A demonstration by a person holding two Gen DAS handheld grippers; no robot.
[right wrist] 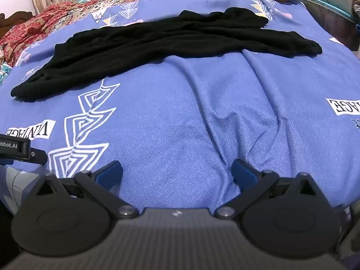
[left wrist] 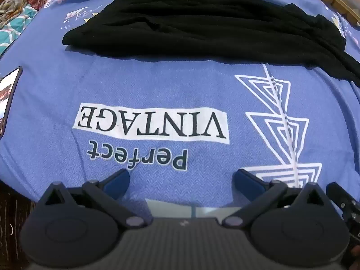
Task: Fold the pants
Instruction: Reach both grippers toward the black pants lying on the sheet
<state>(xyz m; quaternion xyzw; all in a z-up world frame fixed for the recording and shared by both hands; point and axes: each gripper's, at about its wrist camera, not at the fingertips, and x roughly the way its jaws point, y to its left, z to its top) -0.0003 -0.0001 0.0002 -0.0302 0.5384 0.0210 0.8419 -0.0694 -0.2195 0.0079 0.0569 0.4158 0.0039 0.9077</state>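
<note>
Across the far part of the bed [right wrist: 180,123], black pants [right wrist: 144,45] lie spread; left gripper [left wrist: 182,180] and right gripper [right wrist: 177,171], fingers wide, hold nothing.

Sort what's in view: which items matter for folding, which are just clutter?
Job:
black pants, spread on the blue bedsheet
left claw, open, empty
right claw, open, empty

Lying about:
phone at the sheet's left edge
red patterned blanket beyond the pants
</note>
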